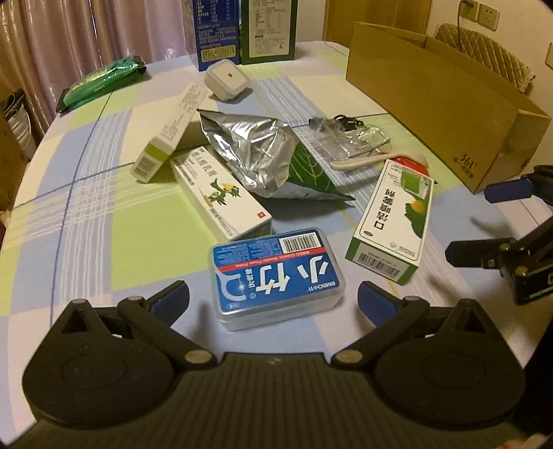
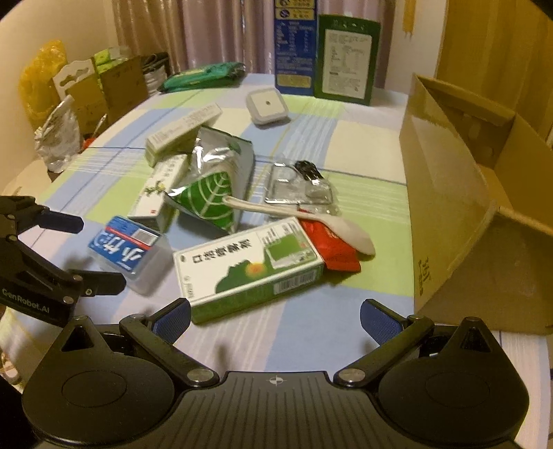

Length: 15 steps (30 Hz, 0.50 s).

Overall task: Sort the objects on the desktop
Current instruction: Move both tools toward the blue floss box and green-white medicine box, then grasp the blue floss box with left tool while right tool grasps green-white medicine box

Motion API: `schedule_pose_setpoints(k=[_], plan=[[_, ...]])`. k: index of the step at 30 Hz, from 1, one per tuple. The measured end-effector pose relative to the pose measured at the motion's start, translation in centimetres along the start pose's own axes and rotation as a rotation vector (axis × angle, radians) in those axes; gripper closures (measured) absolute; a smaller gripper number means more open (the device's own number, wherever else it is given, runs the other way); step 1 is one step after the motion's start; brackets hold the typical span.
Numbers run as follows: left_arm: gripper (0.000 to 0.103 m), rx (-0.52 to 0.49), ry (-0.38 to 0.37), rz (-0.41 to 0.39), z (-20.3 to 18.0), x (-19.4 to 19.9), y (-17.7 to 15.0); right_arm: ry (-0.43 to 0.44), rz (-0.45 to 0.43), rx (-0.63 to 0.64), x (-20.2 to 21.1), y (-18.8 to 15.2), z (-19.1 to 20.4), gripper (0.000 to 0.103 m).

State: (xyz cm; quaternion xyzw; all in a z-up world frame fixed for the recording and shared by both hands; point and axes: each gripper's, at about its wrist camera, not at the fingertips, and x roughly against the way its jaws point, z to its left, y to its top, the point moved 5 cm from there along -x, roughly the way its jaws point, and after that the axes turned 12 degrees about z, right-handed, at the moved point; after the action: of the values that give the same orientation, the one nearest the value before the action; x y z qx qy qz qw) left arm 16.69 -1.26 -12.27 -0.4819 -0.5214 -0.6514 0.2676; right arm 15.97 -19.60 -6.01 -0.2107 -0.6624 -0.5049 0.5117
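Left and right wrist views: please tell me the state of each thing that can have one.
Left gripper: jaws open, empty.
Right gripper: jaws open, empty.
Cardboard box: open on top.
Foil bag: crumpled, lying flat.
Blue plastic case: lid shut.
Green and white box: lying flat, partly on a red packet.

Table under a checked tablecloth (image 1: 103,193) in blue, green and white. Pinkish curtains (image 1: 69,34) hang behind it. Cream wall with sockets (image 1: 484,13) at the far right; quilted chair back (image 1: 484,48) below them. Wooden door (image 2: 490,41) on the right. Dim, warm indoor light.
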Motion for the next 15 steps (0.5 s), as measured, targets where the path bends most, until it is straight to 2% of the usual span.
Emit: schedule_pose_setpoints(k=[6,10,15], plan=[[0.001,0.06,-0.01,0.012,0.6,-1.4,0.0,0.006,0.008,-0.005,-0.9,-0.1,-0.2,0.002],[0.016,0.085,-0.054,0.001,1.0,-1.4,0.2,0.028,0.019,0.0,-1.4,0.2,-0.2,0.002],[0.017,0.061,-0.043,-0.012,1.0,-1.1,0.3,0.051,0.018,0.008,-1.9,0.5,0.1,0.002]])
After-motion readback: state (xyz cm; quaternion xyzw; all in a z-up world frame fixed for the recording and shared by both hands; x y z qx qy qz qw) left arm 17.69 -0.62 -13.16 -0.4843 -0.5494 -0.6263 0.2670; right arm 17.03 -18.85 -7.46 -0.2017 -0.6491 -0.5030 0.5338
